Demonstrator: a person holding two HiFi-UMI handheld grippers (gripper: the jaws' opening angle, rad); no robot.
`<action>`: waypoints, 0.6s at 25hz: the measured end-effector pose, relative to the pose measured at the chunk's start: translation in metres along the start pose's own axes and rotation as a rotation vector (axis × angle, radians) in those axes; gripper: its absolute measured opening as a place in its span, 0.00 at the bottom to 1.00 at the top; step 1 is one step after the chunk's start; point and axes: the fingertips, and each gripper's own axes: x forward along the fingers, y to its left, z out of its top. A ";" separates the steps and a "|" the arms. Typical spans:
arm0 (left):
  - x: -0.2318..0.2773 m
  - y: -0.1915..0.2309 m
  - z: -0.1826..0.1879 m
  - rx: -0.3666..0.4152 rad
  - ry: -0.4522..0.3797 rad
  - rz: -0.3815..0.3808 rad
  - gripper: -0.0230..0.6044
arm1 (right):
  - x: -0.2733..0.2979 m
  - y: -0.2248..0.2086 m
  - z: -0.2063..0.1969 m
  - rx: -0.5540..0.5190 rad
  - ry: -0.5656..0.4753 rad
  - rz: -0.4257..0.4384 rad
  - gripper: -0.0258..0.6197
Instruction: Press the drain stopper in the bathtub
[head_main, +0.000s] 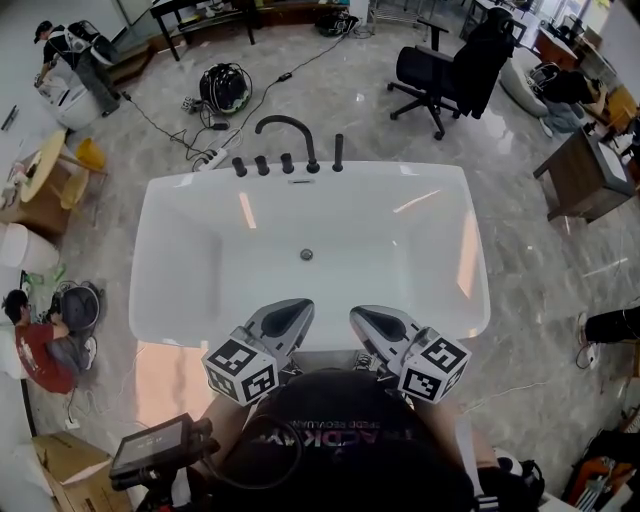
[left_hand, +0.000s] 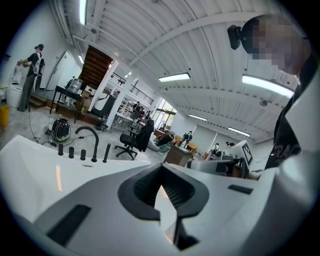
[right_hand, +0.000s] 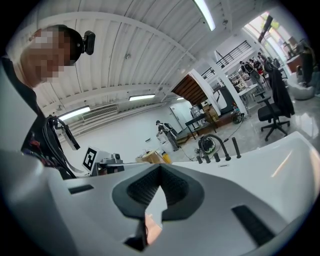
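We hold the left gripper (head_main: 283, 318) and right gripper (head_main: 383, 322) over the bathtub (head_main: 150, 215) near rim. Both are closed and empty, well short of the drain stopper (head_main: 307, 254).

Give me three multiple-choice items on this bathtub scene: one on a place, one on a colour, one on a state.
1. Where is the drain stopper?
A. On the floor of the bathtub
B. On the near rim
C. On the room's floor

2. What colour is the faucet?
A. Chrome
B. Black
C. Gold

3. How are the left tongs and right tongs?
A. Both shut, empty
B. Both wide open
C. Clamped on the stopper

Answers:
1 A, the stopper shows as a small dark disc on the white tub floor.
2 B, the spout is black against the pale floor.
3 A, each gripper view shows jaws together with nothing between them.
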 end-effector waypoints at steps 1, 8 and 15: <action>0.000 0.000 -0.001 -0.002 0.002 0.002 0.05 | 0.000 0.000 -0.001 0.000 0.002 0.003 0.06; -0.001 0.001 -0.001 -0.005 0.013 0.010 0.05 | 0.003 -0.001 0.000 0.022 0.001 0.009 0.06; 0.002 0.004 0.000 -0.004 0.009 0.015 0.05 | 0.006 -0.003 -0.001 0.016 0.013 0.013 0.06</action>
